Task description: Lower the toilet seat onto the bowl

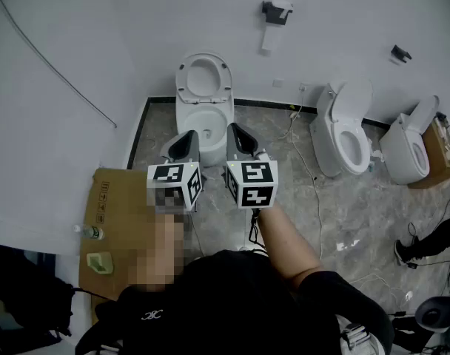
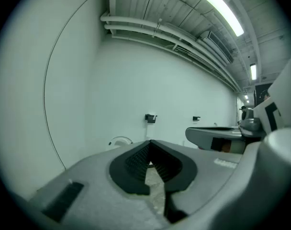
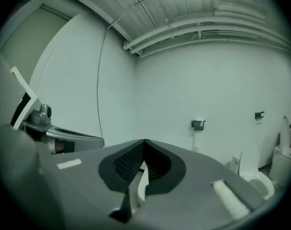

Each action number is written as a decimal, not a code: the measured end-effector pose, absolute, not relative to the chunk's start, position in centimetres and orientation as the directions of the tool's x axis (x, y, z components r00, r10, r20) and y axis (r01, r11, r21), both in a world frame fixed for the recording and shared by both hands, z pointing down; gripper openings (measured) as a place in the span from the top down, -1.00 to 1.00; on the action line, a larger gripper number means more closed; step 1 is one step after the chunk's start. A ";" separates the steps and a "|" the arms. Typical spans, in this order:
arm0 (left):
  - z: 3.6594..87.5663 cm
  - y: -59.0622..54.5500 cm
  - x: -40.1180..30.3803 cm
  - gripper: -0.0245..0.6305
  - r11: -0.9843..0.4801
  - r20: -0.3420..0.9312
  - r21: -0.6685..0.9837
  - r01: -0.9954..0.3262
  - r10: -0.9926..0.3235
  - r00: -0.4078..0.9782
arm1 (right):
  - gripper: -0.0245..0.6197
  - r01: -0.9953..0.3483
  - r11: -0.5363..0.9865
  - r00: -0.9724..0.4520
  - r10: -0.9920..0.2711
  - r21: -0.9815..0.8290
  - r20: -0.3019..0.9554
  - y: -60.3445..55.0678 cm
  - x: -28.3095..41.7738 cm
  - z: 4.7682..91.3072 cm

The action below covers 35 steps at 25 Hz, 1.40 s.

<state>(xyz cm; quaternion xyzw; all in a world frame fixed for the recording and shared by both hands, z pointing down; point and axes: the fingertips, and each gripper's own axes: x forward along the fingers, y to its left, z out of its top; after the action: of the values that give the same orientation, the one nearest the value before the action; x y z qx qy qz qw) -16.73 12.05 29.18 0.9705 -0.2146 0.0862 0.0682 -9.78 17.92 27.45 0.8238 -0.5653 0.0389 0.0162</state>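
Observation:
A white toilet stands against the far wall, its seat (image 1: 203,78) raised upright above the open bowl (image 1: 204,121). My left gripper (image 1: 185,143) and right gripper (image 1: 240,139) hang side by side just in front of the bowl, apart from it and touching nothing. Both are shut and empty. In the left gripper view the jaws of the left gripper (image 2: 149,141) meet at the tip, and the top of the raised seat (image 2: 119,140) peeks over them. The right gripper (image 3: 144,141) in its own view also has its tips together.
Two more white toilets (image 1: 345,133) (image 1: 410,145) stand along the wall to the right. A flattened cardboard box (image 1: 115,217) with a bottle (image 1: 91,232) lies on the left. Cables trail over the marble floor (image 1: 358,213). A paper holder (image 1: 276,11) hangs on the wall.

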 end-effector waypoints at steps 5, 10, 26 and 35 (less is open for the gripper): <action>29.2 12.0 -15.7 0.90 -0.892 0.200 0.088 -0.442 -0.419 0.886 | 0.90 -0.938 -0.345 0.342 -0.936 -0.022 0.080 17.8 -9.0 27.6; 29.5 12.4 -14.5 0.90 -0.890 0.211 0.079 -0.450 -0.426 0.880 | 0.90 -0.939 -0.339 0.336 -0.940 -0.059 0.056 18.2 -7.7 27.7; 30.5 17.4 -8.0 0.90 -0.853 0.231 0.093 -0.513 -0.483 0.845 | 0.90 -0.976 -0.216 0.213 -0.974 -0.027 0.082 22.4 -1.7 28.7; 31.2 18.2 -5.4 0.90 -0.854 0.258 0.092 -0.512 -0.476 0.841 | 0.90 -0.973 -0.226 0.221 -0.969 -0.038 0.107 23.3 1.1 29.5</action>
<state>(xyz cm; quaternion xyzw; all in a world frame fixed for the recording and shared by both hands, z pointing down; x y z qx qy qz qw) -5.45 18.25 31.20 0.9561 -0.2582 0.1137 0.0791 1.05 23.33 29.47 0.7812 -0.6217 0.0538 0.0185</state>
